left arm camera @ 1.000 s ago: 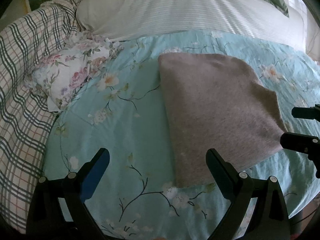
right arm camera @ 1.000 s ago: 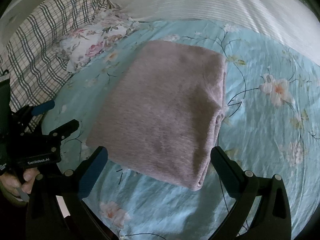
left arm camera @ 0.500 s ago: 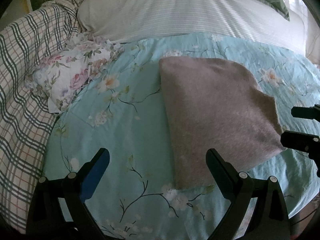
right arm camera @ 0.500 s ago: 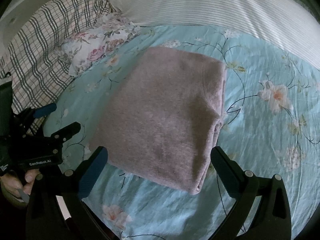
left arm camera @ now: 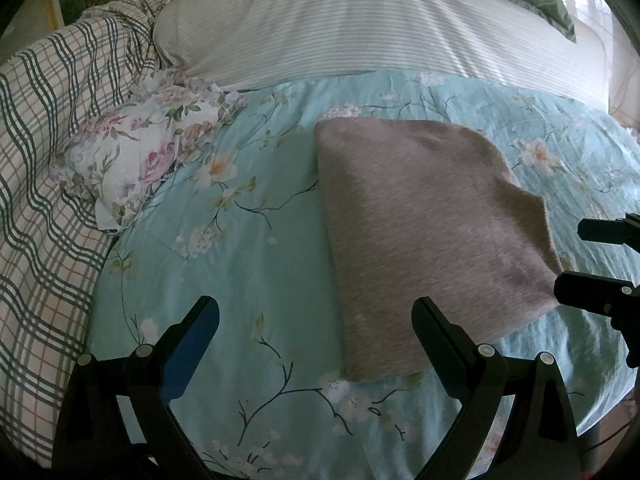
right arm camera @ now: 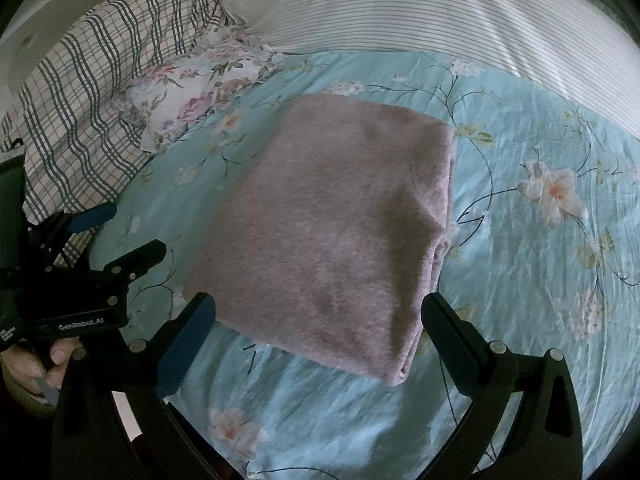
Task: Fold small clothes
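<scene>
A mauve-grey knit garment (left arm camera: 424, 232) lies folded into a flat rectangle on the light blue floral bedsheet (left arm camera: 256, 264); it also shows in the right wrist view (right arm camera: 332, 228). My left gripper (left arm camera: 316, 320) is open and empty, held above the sheet at the garment's near left corner. My right gripper (right arm camera: 320, 316) is open and empty, held just above the garment's near edge. Each gripper shows in the other's view, the right gripper (left arm camera: 592, 260) at the garment's right side and the left gripper (right arm camera: 120, 236) to its left.
A crumpled floral garment (left arm camera: 140, 156) lies at the left next to a plaid blanket (left arm camera: 44, 160). A white striped pillow (left arm camera: 360, 24) lies behind. The bed's near edge shows at the bottom right of the left wrist view.
Both grippers have drawn back and risen slightly from the folded garment. The garment has not moved.
</scene>
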Motion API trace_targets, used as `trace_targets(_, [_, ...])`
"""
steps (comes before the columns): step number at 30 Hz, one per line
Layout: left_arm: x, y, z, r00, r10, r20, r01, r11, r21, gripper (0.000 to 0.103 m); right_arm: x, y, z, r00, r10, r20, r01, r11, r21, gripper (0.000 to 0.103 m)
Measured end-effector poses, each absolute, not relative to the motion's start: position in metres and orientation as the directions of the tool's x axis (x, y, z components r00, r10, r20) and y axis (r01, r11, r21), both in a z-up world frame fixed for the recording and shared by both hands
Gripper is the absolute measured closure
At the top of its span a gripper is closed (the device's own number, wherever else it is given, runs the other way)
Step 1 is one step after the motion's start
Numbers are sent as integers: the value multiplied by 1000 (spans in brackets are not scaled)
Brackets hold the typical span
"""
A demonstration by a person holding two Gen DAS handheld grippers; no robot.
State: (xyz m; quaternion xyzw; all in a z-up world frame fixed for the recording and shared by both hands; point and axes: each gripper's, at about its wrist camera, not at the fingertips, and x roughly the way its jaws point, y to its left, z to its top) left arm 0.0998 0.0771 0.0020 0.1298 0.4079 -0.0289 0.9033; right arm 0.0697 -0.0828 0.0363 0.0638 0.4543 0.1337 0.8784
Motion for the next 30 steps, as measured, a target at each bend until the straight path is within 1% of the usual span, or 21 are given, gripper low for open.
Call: trace_targets(30, [97,70,8,675,56,-736,152,965,212,6,68,-77,42,557,298,-775,-179,954,239,1])
